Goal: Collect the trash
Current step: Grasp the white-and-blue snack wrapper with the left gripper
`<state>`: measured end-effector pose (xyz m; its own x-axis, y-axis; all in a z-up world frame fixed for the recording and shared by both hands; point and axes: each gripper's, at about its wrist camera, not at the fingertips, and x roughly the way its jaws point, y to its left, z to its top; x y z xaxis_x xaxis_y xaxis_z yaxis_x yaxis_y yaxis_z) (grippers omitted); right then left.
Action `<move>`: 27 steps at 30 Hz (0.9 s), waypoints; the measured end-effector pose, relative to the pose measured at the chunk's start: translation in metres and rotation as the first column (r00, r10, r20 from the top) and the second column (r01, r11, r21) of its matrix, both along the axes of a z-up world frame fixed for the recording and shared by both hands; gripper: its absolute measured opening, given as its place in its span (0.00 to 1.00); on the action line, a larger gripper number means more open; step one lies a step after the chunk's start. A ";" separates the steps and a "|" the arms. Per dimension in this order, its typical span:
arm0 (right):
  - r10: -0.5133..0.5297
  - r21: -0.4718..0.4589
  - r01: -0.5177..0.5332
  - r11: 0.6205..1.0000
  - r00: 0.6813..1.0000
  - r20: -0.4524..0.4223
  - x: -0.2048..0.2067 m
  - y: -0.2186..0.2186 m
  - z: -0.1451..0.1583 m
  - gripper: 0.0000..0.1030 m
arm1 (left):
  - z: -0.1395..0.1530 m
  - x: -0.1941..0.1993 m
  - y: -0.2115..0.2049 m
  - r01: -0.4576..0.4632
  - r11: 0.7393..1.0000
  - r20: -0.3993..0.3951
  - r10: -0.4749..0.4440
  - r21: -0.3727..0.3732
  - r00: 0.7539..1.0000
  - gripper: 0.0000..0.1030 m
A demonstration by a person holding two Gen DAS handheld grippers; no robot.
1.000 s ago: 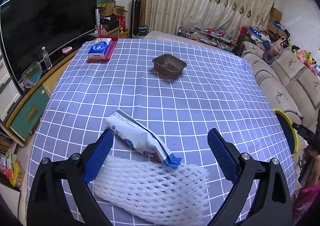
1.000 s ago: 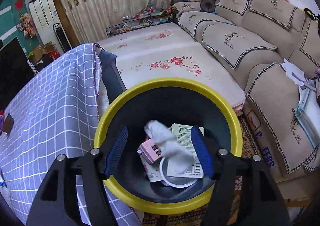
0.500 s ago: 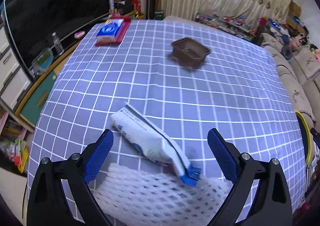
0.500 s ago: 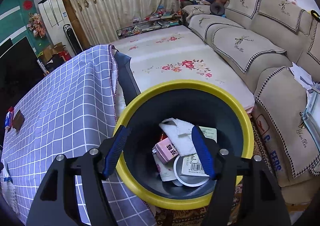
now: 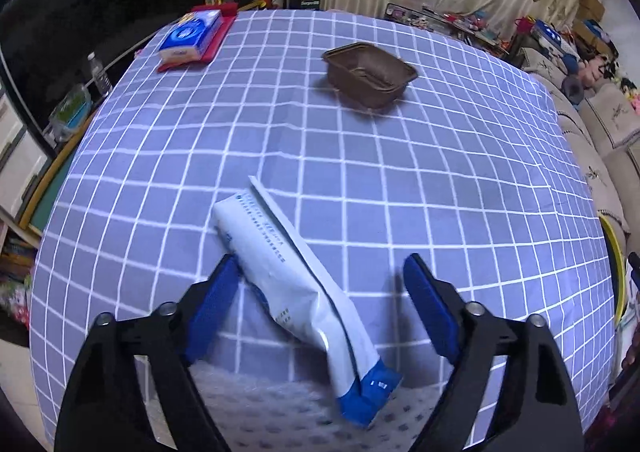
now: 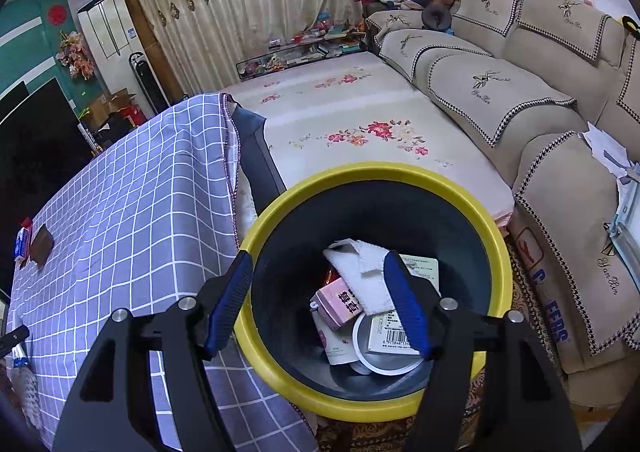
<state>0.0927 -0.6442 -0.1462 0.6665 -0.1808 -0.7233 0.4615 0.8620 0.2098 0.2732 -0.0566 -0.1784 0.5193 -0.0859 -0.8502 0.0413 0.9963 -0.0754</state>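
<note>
The left claw [image 5: 320, 288] has just been closing around a white wrapper [image 5: 296, 276] on the bench [image 5: 440, 191], not yet gripping; the right claw [image 6: 320, 296] hangs open and empty over the bin [image 6: 496, 236].

Indoor artificial light, cool bluish cast, even and moderately bright in both views. Strong fisheye curvature; black vignette at all corners. Left wrist view: tablecloth [image 5: 400, 179] grid lines bow outward; soft shadow at the brown tray [image 5: 370, 73]; bottom centre blurred, white foam net [image 5: 280, 412] smeared. Upper left very dark. Right wrist view: sharp; trash bin [image 6: 496, 240] interior shadowed; curtains [image 6: 256, 7] brightly lit.
</note>
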 end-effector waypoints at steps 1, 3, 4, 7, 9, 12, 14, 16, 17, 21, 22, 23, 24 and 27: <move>0.000 0.002 0.000 1.000 1.000 0.001 0.000 0.000 0.000 0.63 | 0.000 0.002 -0.004 0.010 1.000 0.002 -0.010 0.005 1.000 0.71; 0.000 0.004 0.000 1.000 1.000 0.001 -0.001 -0.001 0.001 0.63 | 0.002 0.004 -0.011 0.033 0.999 0.006 -0.033 0.011 0.999 0.61; 0.000 0.005 0.000 1.000 1.000 0.001 -0.002 -0.001 0.001 0.63 | 0.002 0.004 -0.014 0.045 0.999 0.006 -0.045 0.011 0.999 0.56; 0.000 0.010 0.000 1.000 1.000 -0.001 -0.002 -0.002 -0.002 0.63 | 0.003 0.002 -0.023 0.078 0.997 0.007 -0.078 0.012 0.997 0.48; 0.001 0.014 -0.001 1.000 1.000 -0.001 -0.002 -0.002 -0.002 0.63 | 0.004 -0.001 -0.033 0.113 0.994 0.009 -0.113 0.008 0.994 0.44; 0.000 0.018 0.000 1.000 1.000 -0.001 -0.002 -0.003 -0.004 0.63 | 0.003 -0.009 -0.054 0.178 0.983 0.023 -0.179 0.032 0.984 0.34; 0.000 0.020 0.000 1.000 1.000 0.001 -0.002 -0.003 -0.004 0.63 | 0.003 -0.015 -0.067 0.214 0.976 0.034 -0.216 0.048 0.976 0.30; 0.000 0.021 0.000 1.000 1.000 0.002 -0.002 -0.003 -0.005 0.63 | 0.003 -0.019 -0.081 0.252 0.966 0.041 -0.254 0.061 0.966 0.29; -0.001 0.021 0.001 1.000 1.000 0.003 -0.003 -0.003 -0.005 0.63 | 0.003 -0.021 -0.087 0.266 0.962 0.042 -0.269 0.063 0.962 0.29; -0.013 0.023 0.013 1.000 1.000 0.014 -0.006 -0.006 -0.005 0.63 | 0.004 -0.028 -0.118 0.335 0.940 0.047 -0.338 0.071 0.940 0.29; -0.016 0.024 0.016 1.000 1.000 0.016 -0.007 -0.007 -0.005 0.63 | 0.004 -0.028 -0.124 0.350 0.934 0.047 -0.354 0.071 0.934 0.28; -0.019 0.025 0.019 1.000 1.000 0.019 -0.009 -0.008 -0.004 0.63 | 0.005 -0.030 -0.131 0.368 0.927 0.048 -0.372 0.072 0.927 0.28; -0.024 0.026 0.023 0.999 0.999 0.021 -0.011 -0.010 -0.004 0.63 | 0.006 -0.032 -0.140 0.388 0.919 0.050 -0.392 0.070 0.919 0.28; -0.035 0.028 0.034 0.999 0.999 0.029 -0.017 -0.015 -0.003 0.63 | 0.008 -0.036 -0.160 0.427 0.902 0.052 -0.430 0.060 0.902 0.28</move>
<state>0.0754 -0.6590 -0.1488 0.6814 -0.1841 -0.7083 0.4841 0.8393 0.2475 0.2375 -0.2170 -0.1705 0.4935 -0.2732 -0.8257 0.4677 0.8838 -0.0129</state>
